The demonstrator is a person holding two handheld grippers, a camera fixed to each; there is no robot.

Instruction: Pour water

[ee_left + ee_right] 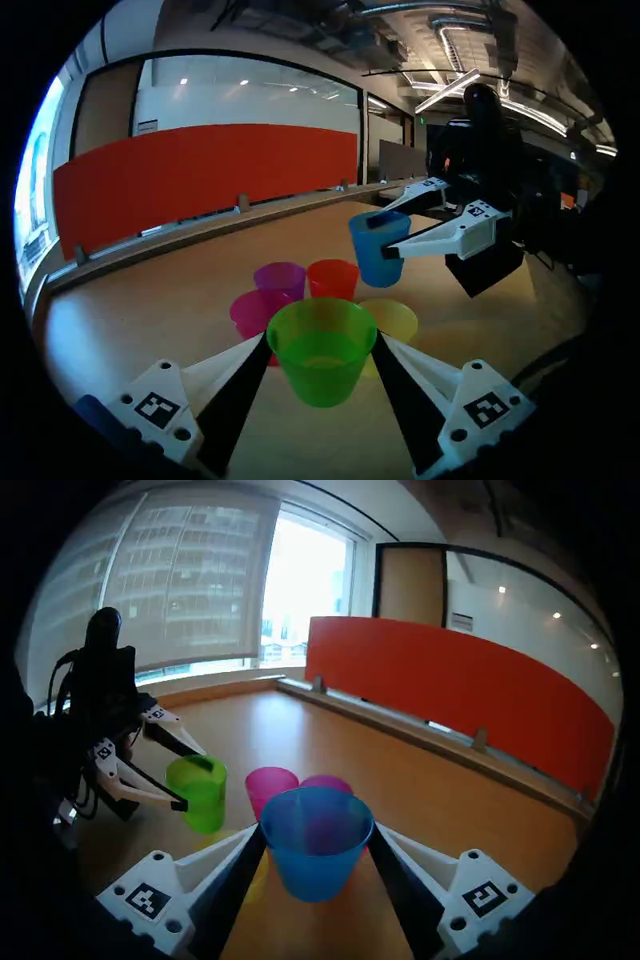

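In the left gripper view a translucent green cup (pixel 322 356) stands upright between my own fingers, and my left gripper (pixel 322 344) is shut on it. A paler band low inside looks like a little liquid. Farther off to the right, my right gripper (pixel 384 234) holds a blue cup (pixel 376 252) upright above the table. In the right gripper view that blue cup (pixel 317 852) sits in my right gripper (pixel 317 832), shut on its sides. At the left, my left gripper (pixel 190 782) carries the green cup (pixel 198 794).
On the wooden table (pixel 160 304) stand a purple cup (pixel 280 280), an orange cup (pixel 333 278), a pink cup (pixel 250 314) and a yellow cup (pixel 394 320), clustered just beyond the green cup. A red partition (pixel 200 172) runs along the table's far edge.
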